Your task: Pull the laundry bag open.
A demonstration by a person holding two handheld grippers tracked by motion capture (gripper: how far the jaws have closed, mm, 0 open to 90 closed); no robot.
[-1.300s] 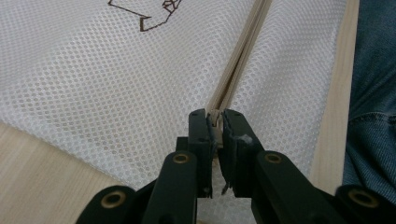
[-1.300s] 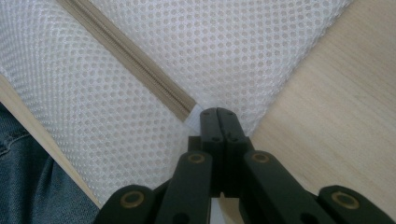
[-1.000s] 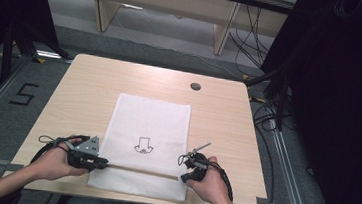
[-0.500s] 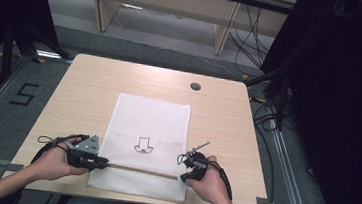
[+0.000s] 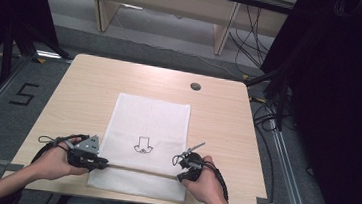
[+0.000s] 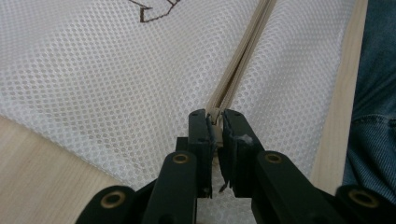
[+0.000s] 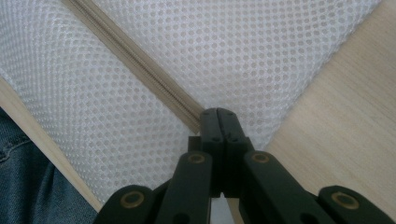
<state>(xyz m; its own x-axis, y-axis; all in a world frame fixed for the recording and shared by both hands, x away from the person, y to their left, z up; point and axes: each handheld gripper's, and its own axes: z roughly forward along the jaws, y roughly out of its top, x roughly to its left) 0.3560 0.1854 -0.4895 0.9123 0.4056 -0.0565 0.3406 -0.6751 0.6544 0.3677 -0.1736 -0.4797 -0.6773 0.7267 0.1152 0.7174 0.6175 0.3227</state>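
Bag: we see a white mesh bag (image 5: 148, 129) lying flat on the table (image 5: 227, 121), near the front edge, between the two hands, with a small dark outline drawing on its middle
Zipper: we find a beige zipper (image 5: 137, 169) running straight across the near part of the bag, from one gripper to the other
Left gripper: our left gripper (image 5: 104, 164) rests at the bag's left edge; in the left gripper view its jaws stand narrow and clamp the zipper's end piece (image 6: 215, 122) between the pads
Right gripper: our right gripper (image 5: 180, 175) rests at the bag's right edge; in the right gripper view (image 7: 218, 114) its jaws are pressed together at the other end of the zipper (image 7: 140, 70), the tape running in under their tips
Hands: we see the left hand (image 5: 55, 158) and the right hand (image 5: 206, 182) low on the table, well apart
Table edge: the bag's near hem lies just inside the front edge, with blue denim beyond it in both gripper views
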